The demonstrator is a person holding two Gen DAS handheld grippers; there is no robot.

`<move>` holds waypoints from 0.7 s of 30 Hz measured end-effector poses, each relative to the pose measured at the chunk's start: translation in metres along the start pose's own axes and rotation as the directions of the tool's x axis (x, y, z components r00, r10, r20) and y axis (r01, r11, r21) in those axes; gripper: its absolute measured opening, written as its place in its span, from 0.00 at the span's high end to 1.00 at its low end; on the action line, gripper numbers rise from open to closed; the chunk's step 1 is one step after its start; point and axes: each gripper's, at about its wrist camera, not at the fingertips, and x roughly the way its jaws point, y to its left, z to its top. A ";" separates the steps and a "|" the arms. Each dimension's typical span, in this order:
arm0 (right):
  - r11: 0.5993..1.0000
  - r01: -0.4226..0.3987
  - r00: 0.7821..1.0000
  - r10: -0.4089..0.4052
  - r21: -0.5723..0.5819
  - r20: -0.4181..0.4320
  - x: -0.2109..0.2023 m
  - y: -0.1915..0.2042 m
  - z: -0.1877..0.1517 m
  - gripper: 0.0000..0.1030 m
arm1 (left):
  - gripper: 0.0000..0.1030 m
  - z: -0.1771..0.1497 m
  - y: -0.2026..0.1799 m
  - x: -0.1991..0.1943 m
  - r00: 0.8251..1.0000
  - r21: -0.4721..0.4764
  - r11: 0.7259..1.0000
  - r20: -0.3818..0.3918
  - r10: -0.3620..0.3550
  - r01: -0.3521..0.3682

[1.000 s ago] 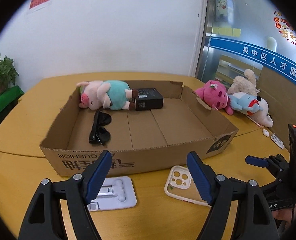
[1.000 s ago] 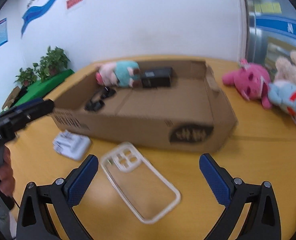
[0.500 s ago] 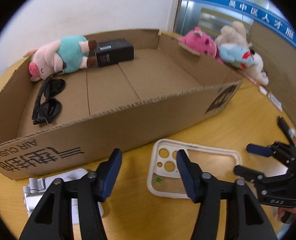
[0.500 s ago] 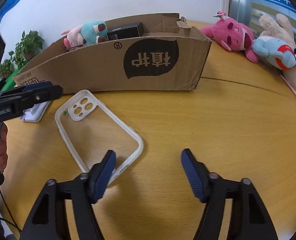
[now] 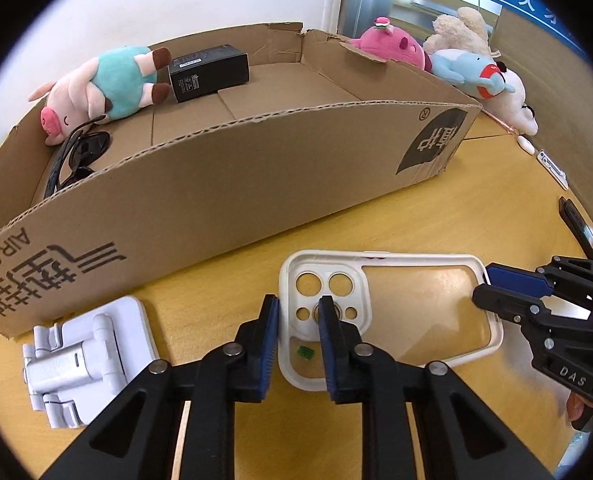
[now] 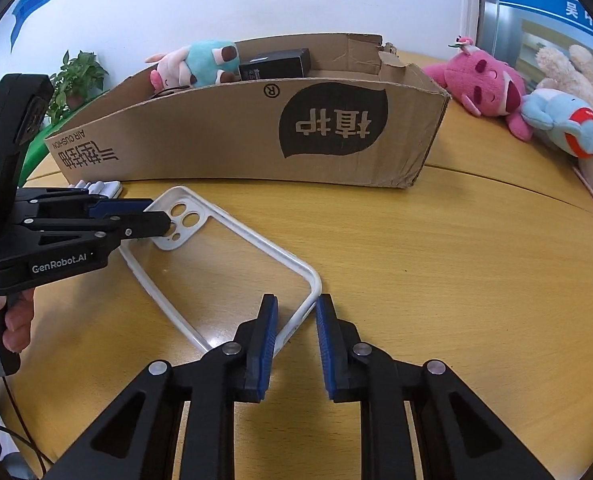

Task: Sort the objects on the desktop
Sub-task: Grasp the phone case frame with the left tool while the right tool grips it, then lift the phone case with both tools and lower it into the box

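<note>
A clear phone case with a white rim (image 5: pixel 408 312) (image 6: pixel 232 264) lies on the yellow table in front of a shallow cardboard box (image 5: pixel 232 184) (image 6: pixel 256 136). My left gripper (image 5: pixel 298 320) (image 6: pixel 164 220) has closed around the camera-hole end of the case, one finger on each side of its rim. My right gripper (image 6: pixel 296 320) (image 5: pixel 482 284) has closed around the opposite corner of the case. The box holds a pig plush (image 5: pixel 100 88), a black box (image 5: pixel 208 72) and sunglasses (image 5: pixel 76 156).
A white folding phone stand (image 5: pixel 80 356) lies left of the case by the box front. A pink plush (image 6: pixel 484 84), a blue plush (image 6: pixel 568 128) and a beige plush (image 6: pixel 568 68) lie at the right. A small white object (image 5: pixel 524 144) lies near the table edge.
Both grippers dropped toward the table and narrowed from wide open onto the two ends of the phone case. The case has stayed on the table.
</note>
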 end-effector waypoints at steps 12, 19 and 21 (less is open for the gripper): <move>0.990 -0.108 0.977 0.122 -0.090 0.174 -0.050 0.025 0.031 0.99 | 0.94 0.023 -0.056 -0.071 0.974 0.174 0.979 0.181 -0.136 0.105; 0.994 -0.083 0.971 0.097 -0.073 0.217 -0.067 0.015 0.056 0.98 | 0.93 0.027 -0.013 -0.074 0.979 0.020 0.995 0.178 -0.103 0.101; 0.995 -0.094 0.976 0.097 -0.020 0.194 -0.066 -0.001 0.047 0.98 | 0.92 0.021 0.002 -0.069 0.983 -0.037 0.995 0.159 -0.089 0.096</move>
